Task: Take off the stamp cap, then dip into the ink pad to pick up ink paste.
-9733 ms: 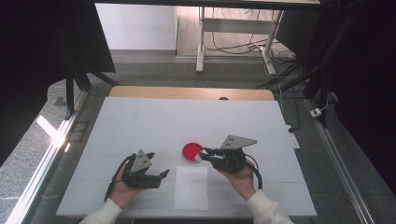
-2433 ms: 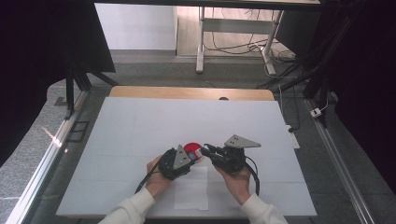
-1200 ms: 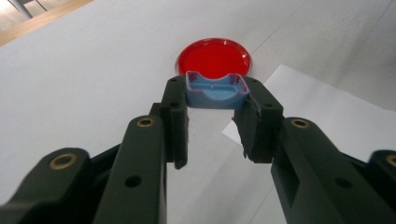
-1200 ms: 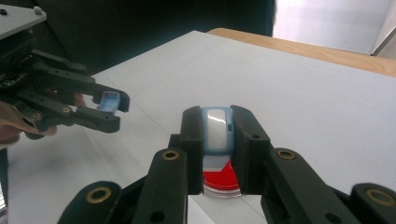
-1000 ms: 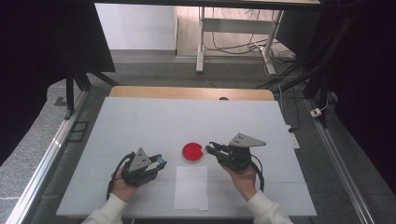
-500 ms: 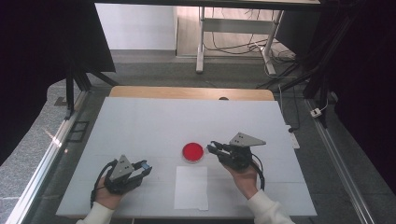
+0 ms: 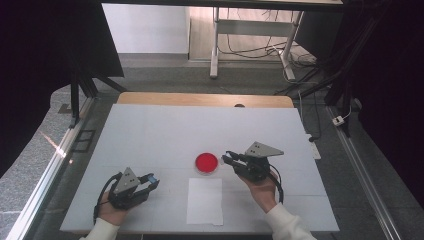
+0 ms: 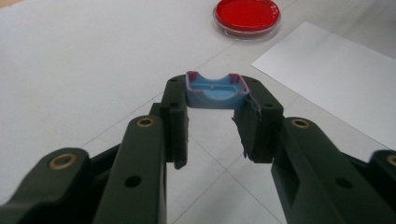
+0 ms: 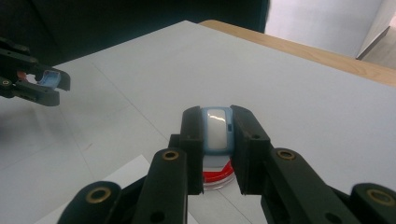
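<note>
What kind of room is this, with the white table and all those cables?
Probably a lab or recording workspace: a white table ringed by dark curtains, loose cables on the floor, and a red-filled dish beside a paper sheet.

White table (image 7: pixel 165 130) w/ a wooden strip (image 7: pixel 205 99) along its far edge. Beyond the table: grey floor (image 7: pixel 165 77), white wall panel (image 7: pixel 145 27), a white metal stand (image 7: pixel 250 27) w/ loose cables under it. Black curtains (image 7: pixel 50 45) left & right of the table. Metal rail (image 7: pixel 40 185) left of it, w/ a glint of light.
</note>
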Action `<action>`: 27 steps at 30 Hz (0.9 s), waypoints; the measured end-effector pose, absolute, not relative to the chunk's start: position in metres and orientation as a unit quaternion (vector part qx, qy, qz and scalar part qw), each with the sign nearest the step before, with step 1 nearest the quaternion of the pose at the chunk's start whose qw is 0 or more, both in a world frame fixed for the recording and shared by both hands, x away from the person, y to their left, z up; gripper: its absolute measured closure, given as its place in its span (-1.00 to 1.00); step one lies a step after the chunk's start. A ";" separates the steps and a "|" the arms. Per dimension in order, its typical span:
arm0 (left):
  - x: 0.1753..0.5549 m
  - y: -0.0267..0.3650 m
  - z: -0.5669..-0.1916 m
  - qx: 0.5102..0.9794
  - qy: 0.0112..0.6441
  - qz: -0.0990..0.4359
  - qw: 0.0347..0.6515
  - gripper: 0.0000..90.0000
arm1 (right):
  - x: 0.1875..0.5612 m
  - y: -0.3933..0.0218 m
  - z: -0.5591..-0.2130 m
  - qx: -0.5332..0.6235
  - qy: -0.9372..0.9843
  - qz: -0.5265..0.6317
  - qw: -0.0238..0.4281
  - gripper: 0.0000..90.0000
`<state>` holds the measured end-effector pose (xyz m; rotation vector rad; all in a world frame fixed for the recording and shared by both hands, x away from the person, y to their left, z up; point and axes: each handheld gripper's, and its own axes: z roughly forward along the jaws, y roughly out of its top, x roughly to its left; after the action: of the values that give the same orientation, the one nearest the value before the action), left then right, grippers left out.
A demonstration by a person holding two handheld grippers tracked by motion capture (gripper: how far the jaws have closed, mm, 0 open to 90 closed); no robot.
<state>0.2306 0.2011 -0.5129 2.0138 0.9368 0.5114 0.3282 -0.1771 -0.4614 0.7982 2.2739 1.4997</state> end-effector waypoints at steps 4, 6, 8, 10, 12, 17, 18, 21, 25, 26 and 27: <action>0.230 0.202 -0.513 0.803 0.374 0.204 0.416 0.46 | 0.329 -0.177 -0.461 0.277 0.792 0.523 0.151 0.67; 0.230 0.202 -0.513 0.803 0.374 0.204 0.416 0.45 | 0.329 -0.177 -0.461 0.275 0.792 0.524 0.151 0.67; 0.230 0.202 -0.514 0.805 0.374 0.202 0.414 0.46 | 0.330 -0.176 -0.461 0.275 0.791 0.525 0.150 0.67; 0.229 0.201 -0.514 0.805 0.374 0.203 0.414 0.46 | 0.330 -0.175 -0.462 0.275 0.792 0.524 0.148 0.67; 0.229 0.201 -0.513 0.804 0.375 0.204 0.414 0.46 | 0.330 -0.175 -0.462 0.274 0.793 0.524 0.148 0.67; 0.230 0.201 -0.514 0.805 0.375 0.204 0.413 0.46 | 0.331 -0.173 -0.460 0.273 0.794 0.523 0.149 0.67; 0.230 0.201 -0.514 0.805 0.376 0.202 0.413 0.46 | 0.331 -0.173 -0.459 0.273 0.795 0.522 0.149 0.67; 0.230 0.201 -0.514 0.804 0.377 0.202 0.412 0.46 | 0.333 -0.171 -0.458 0.274 0.795 0.521 0.146 0.67; 0.231 0.200 -0.514 0.806 0.376 0.202 0.411 0.45 | 0.336 -0.168 -0.457 0.272 0.798 0.518 0.143 0.67; 0.231 0.200 -0.515 0.806 0.376 0.201 0.411 0.45 | 0.337 -0.167 -0.457 0.272 0.799 0.517 0.143 0.67; 0.231 0.199 -0.515 0.806 0.376 0.201 0.410 0.45 | 0.338 -0.167 -0.457 0.271 0.799 0.517 0.142 0.67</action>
<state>0.2312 0.1995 -0.5147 2.0299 0.9463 0.5063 0.3378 -0.1666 -0.4571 0.7813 2.3064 1.4925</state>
